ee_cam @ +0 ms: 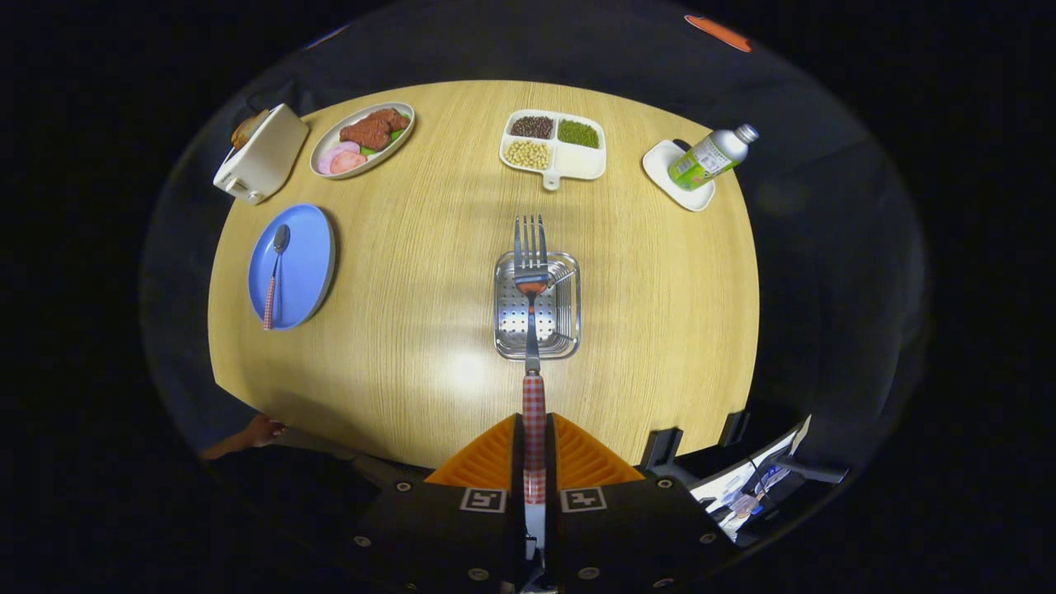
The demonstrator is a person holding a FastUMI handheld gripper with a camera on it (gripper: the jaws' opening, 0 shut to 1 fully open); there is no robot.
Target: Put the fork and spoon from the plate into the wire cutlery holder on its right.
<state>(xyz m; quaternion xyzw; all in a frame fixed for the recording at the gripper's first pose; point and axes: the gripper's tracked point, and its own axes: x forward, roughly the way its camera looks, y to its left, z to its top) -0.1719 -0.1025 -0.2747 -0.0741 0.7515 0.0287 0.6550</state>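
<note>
Now the fingers [535, 462] are closed tight on the fork [532, 322] by its checked handle, tines reaching over the wire cutlery holder [564, 318]; the spoon [273, 276] lies on the plate [307, 256].

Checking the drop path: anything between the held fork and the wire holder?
Nothing visible does. The gripper is shut on the fork, whose tines hang directly over the open wire cutlery holder. The holder looks empty. The spoon lies on the blue plate, well off to the side.
</note>
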